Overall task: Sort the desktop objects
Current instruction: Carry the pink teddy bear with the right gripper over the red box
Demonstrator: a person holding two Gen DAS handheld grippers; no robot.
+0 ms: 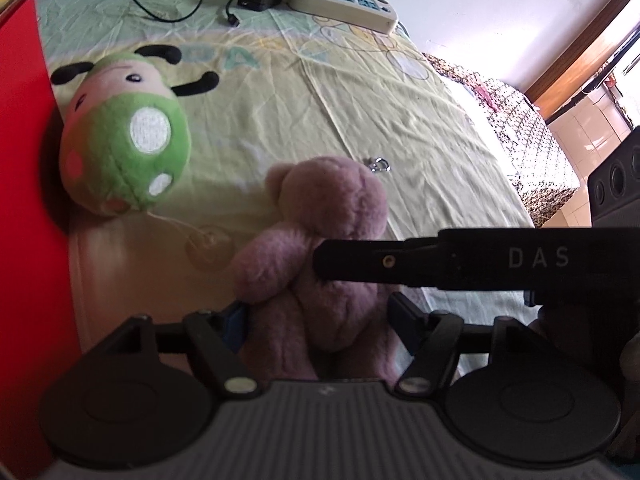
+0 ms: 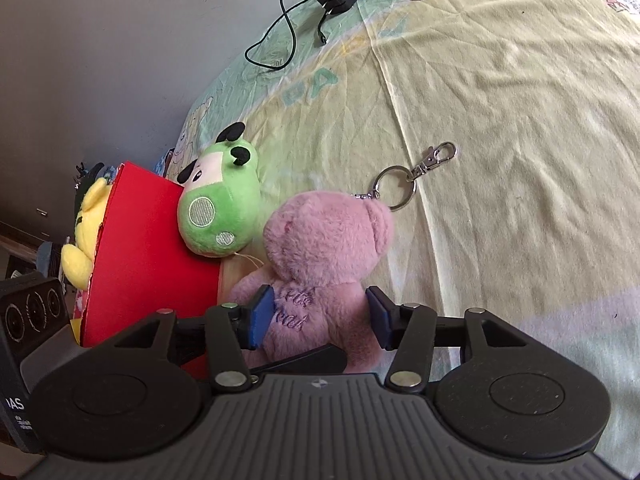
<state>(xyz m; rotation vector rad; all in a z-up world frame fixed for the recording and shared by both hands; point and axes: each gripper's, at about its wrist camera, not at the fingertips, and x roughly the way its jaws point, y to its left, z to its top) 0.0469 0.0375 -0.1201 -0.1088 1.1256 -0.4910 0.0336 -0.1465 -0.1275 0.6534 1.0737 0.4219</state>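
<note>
Item: pink plush bear (image 2: 320, 264), keyring (image 2: 394, 188) attached, sitting between both tongs. Right gripper (image 2: 318, 316): pads flank its belly, not visibly pressing; reads as parted. Left gripper (image 1: 318, 326): likewise straddling, parted. Red box (image 2: 148, 252), left of the right tongs, is probably the sorting bin; green plush (image 2: 218, 212) leans against it.

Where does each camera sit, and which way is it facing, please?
Left wrist: on the left tool, looking down at the pink bear on the bedsheet; its blue pads and the right tool's finger show.
Right wrist: on the right tool, facing the bear; its pads show.
Shared: bear, green plush, red box.
</note>
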